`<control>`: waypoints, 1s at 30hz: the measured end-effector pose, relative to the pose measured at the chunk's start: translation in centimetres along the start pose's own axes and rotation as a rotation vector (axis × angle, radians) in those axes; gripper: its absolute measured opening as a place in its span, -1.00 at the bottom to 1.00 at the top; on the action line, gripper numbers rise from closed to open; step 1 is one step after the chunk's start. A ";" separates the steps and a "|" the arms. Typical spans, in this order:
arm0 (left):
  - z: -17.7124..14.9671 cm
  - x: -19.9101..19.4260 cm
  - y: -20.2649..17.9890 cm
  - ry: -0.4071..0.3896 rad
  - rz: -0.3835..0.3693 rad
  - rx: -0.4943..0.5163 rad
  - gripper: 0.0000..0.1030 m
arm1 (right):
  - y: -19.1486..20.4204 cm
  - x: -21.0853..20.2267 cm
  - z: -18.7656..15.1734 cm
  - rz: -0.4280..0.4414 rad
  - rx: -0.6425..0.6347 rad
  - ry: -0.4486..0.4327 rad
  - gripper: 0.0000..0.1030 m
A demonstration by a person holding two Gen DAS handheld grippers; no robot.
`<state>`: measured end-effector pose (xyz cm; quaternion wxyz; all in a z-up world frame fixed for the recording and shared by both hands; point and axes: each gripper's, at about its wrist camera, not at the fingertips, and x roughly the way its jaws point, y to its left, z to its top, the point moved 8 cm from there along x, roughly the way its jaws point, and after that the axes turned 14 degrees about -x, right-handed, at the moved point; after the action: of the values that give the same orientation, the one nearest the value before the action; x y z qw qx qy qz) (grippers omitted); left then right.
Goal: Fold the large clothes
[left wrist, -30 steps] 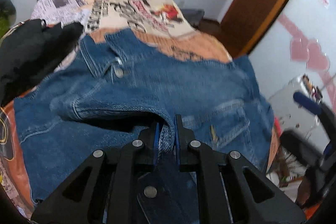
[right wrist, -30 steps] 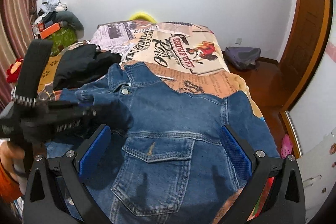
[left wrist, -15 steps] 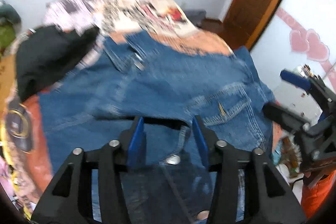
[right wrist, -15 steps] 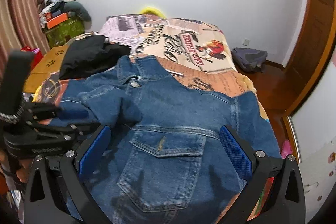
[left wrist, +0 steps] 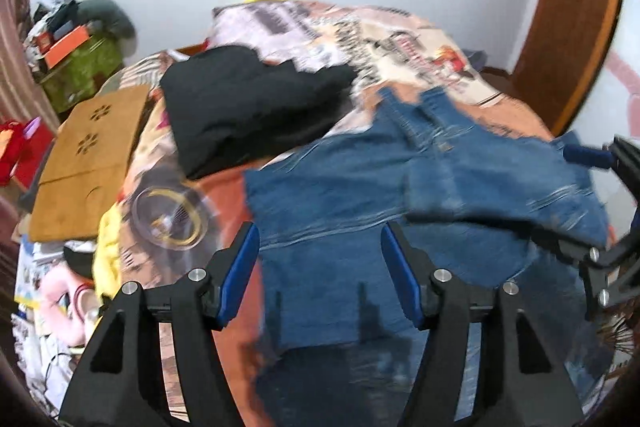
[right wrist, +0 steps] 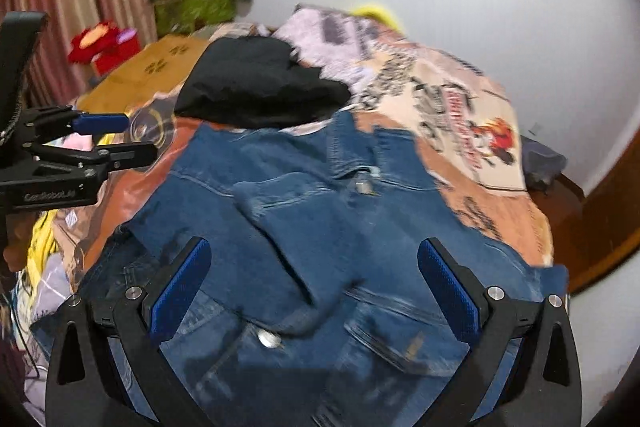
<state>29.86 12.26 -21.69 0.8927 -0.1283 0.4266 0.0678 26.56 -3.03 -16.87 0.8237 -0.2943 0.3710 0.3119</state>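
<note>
Blue denim jacket (right wrist: 320, 227) is lying face up on the bed (right wrist: 460, 131), spread over the printed orange-and-cream bedspread near the foot end. Collar is pointing toward the headboard, a metal button showing just below it. One sleeve is lying folded across the chest, slanting down toward the hem, cuff end resting near a second button. A chest pocket with a flap is showing near the lower right in the right wrist view. Fabric is mid-to-dark wash, lighter stitching along the seams; both views are blurring a bit.

Left gripper (left wrist: 320, 275) is hovering over the jacket's lower left edge, jaws having just been opening, now standing moderately wide, nothing between the blue pads, no cloth pinched.

Right gripper (right wrist: 316, 291) is hanging above the folded sleeve, jaws standing wide apart, pads clear of the denim, holding nothing.

A black garment (left wrist: 248, 107) is sitting bunched just beyond the jacket's shoulder, its edge touching the denim. A wooden board (left wrist: 88, 163) is lying beside the bed.
</note>
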 end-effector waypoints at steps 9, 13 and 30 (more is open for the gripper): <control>-2.8 3.5 3.2 0.066 0.046 -0.008 0.21 | 2.9 6.2 1.6 0.096 -0.018 0.089 0.74; -3.6 4.8 3.4 0.092 0.033 -0.027 0.21 | 3.2 8.4 1.0 0.128 0.010 0.146 0.42; -7.0 8.2 3.3 0.191 0.110 0.007 0.25 | -5.3 -2.2 4.7 0.021 0.204 -0.108 -0.74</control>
<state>29.06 13.52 -32.88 0.8434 -0.1076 0.5164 0.1026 31.32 -3.67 -11.14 0.8650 -0.1877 0.3589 0.2964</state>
